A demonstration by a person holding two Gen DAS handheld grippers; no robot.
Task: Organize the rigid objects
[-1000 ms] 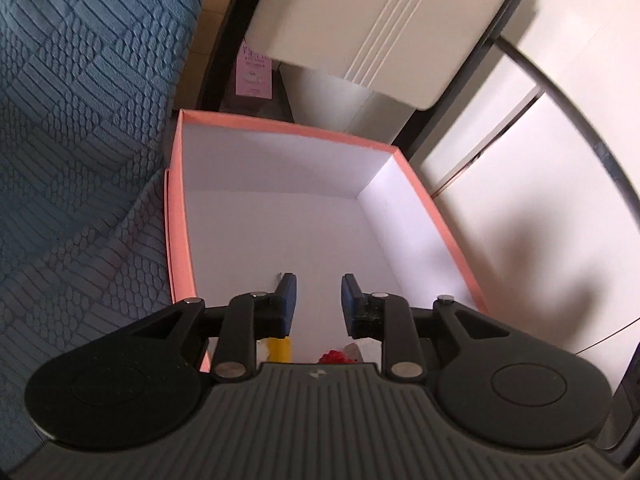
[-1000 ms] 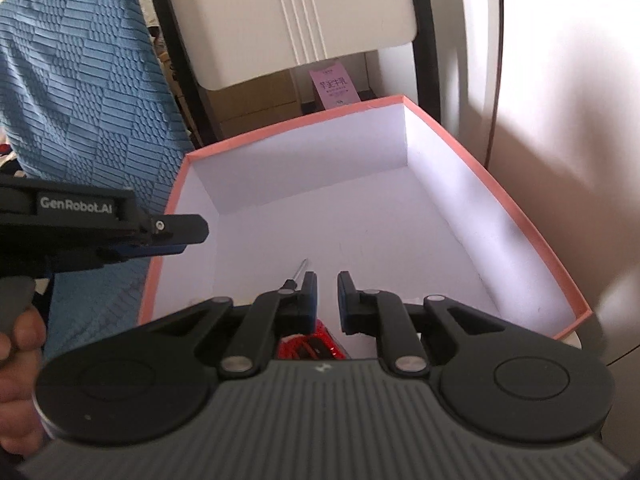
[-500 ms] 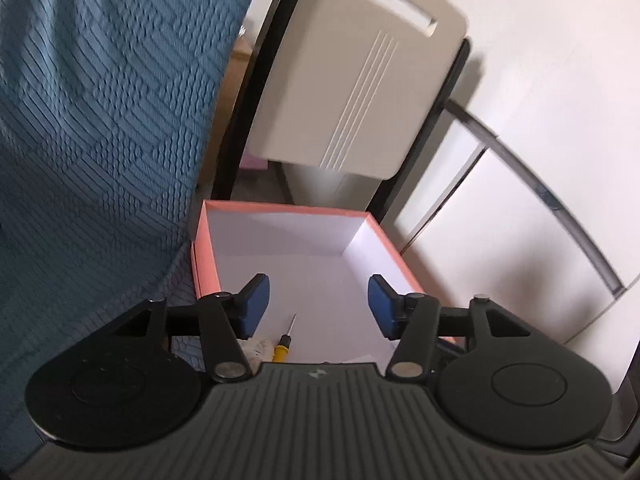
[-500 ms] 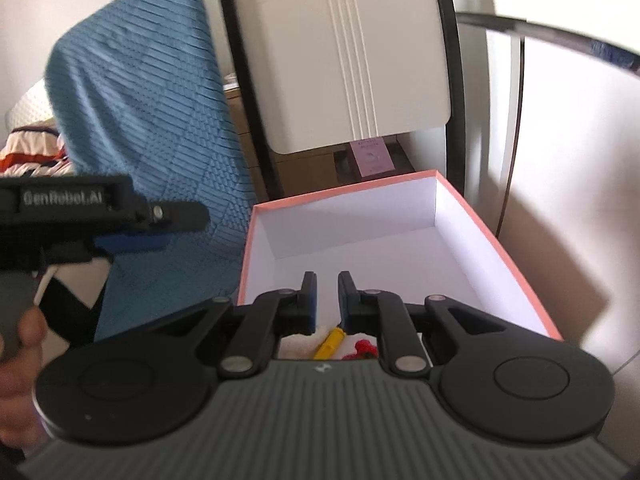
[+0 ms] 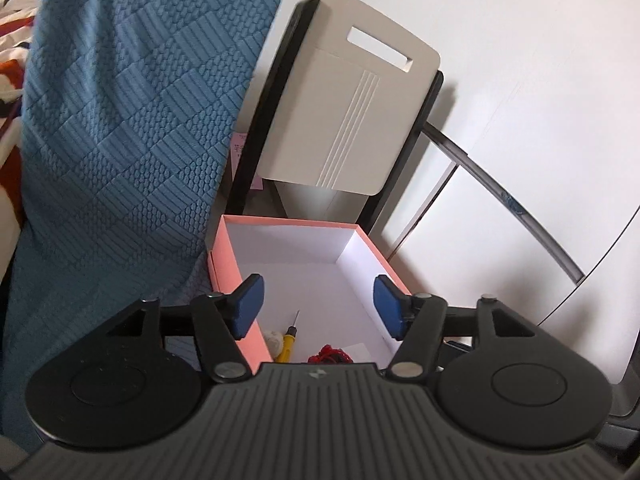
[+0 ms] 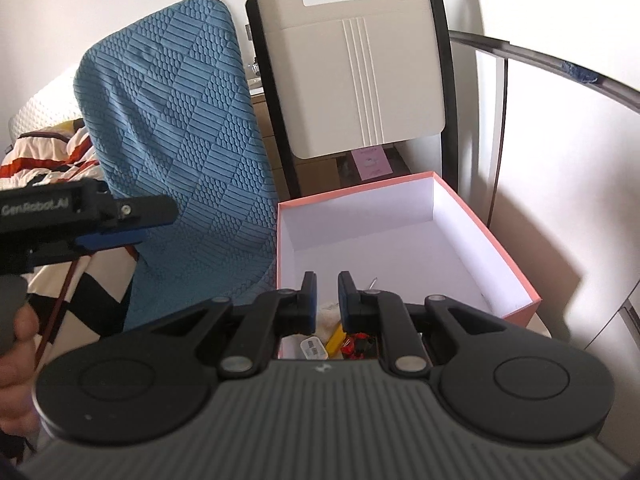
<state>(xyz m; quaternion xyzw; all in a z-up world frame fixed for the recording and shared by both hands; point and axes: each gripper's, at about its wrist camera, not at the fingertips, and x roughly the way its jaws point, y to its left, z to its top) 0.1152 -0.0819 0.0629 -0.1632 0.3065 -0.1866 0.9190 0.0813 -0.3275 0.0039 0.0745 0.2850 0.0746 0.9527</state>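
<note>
A pink box with a white inside (image 5: 227, 264) (image 6: 516, 256) stands on the white table. At its near end lie a yellow-handled screwdriver (image 5: 289, 339) (image 6: 335, 336), a red beaded thing (image 5: 330, 354) (image 6: 358, 346), a pale lump (image 5: 273, 338) and a small white case (image 6: 314, 349). My left gripper (image 5: 316, 306) is open and empty, held above the box's near end. My right gripper (image 6: 326, 298) has its jaws nearly together with nothing between them, also above the near end. The left gripper also shows at the left of the right wrist view (image 6: 120, 224).
A blue textured chair cover (image 5: 120, 140) (image 6: 180, 140) hangs left of the box. A beige chair back with a black frame (image 5: 352, 112) (image 6: 352, 72) stands behind it. The white table (image 5: 480, 240) with a metal rim runs to the right. Striped bedding (image 6: 48, 152) lies far left.
Both grippers have lifted up and back from inside the box. The left gripper's jaws have opened wide. The right gripper's jaws stayed close together.
</note>
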